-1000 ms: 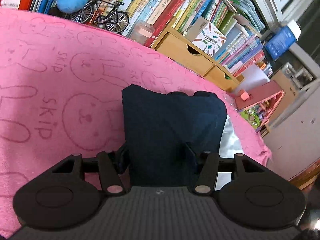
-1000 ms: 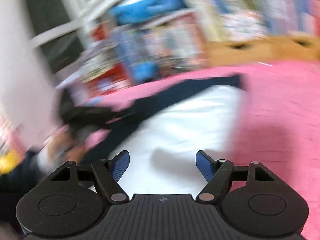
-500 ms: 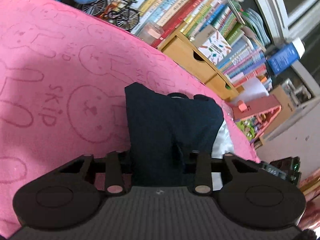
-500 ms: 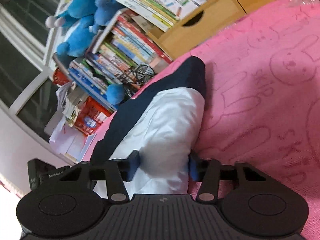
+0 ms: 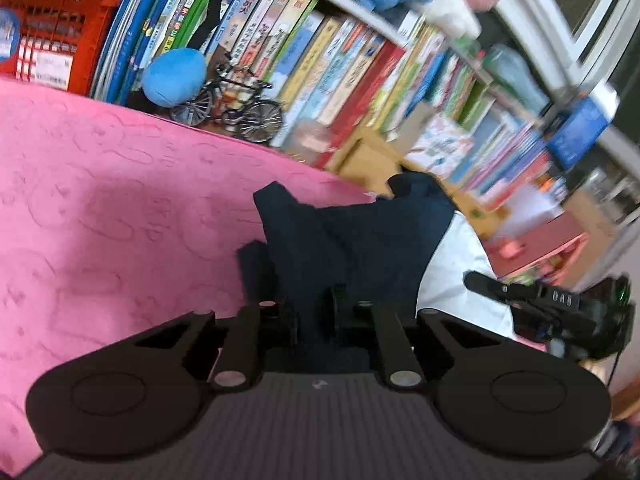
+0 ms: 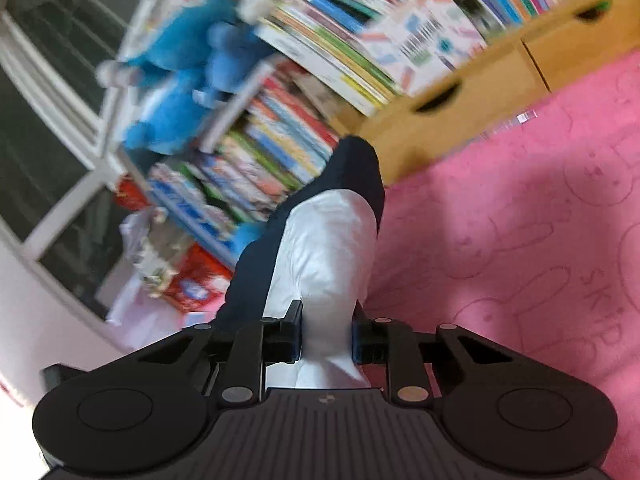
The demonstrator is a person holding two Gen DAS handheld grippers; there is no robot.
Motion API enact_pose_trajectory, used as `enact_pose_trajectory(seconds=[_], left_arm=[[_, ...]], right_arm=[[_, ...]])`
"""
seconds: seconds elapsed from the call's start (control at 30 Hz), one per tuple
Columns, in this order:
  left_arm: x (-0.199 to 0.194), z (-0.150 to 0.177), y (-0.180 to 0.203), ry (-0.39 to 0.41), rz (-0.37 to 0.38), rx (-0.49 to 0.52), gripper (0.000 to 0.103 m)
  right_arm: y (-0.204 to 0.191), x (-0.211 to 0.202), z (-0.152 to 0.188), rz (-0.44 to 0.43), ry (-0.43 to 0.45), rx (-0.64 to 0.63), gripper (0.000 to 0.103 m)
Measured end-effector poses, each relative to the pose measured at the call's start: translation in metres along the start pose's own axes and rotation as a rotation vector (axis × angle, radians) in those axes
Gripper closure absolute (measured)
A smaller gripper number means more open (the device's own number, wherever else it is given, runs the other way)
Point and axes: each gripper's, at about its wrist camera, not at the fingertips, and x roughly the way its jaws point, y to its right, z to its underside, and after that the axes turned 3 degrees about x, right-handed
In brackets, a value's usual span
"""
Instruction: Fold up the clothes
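My left tool [image 5: 314, 312] is clenched on the garment's [image 5: 360, 240] navy edge, my right tool [image 6: 326, 332] is closing on its white part above the pink cover [image 5: 100, 220], so folding is only starting, I judge.

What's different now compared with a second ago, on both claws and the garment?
Both claws, open a second ago, have closed on the garment: the left claw on its navy part, the right claw, its jaws closing, on the white part. The navy end has bunched and lifted off the pink blanket. The blanket and the bookshelf behind are unchanged.
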Motion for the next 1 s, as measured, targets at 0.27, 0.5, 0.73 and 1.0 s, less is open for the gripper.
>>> enact_pose_trajectory(seconds=[0.27, 0.5, 0.73, 1.0], left_arm=[[0.027, 0.017, 0.008, -0.044, -0.108, 0.111, 0.074], [-0.017, 0.018, 0.005, 0.023, -0.169, 0.144, 0.022], [-0.067, 0.049, 0.004, 0.122, -0.227, 0.189, 0.021], [-0.113, 0.146, 0.089, 0.307, -0.276, 0.79, 0.003]], right_arm=[[0.032, 0.019, 0.008, 0.059, -0.029, -0.014, 0.062], [-0.024, -0.042, 0.037, 0.222, 0.056, -0.383, 0.042], [-0.101, -0.088, 0.143, 0.225, 0.024, -0.928, 0.032], [-0.114, -0.106, 0.213, 0.266, -0.033, -1.089, 0.013]])
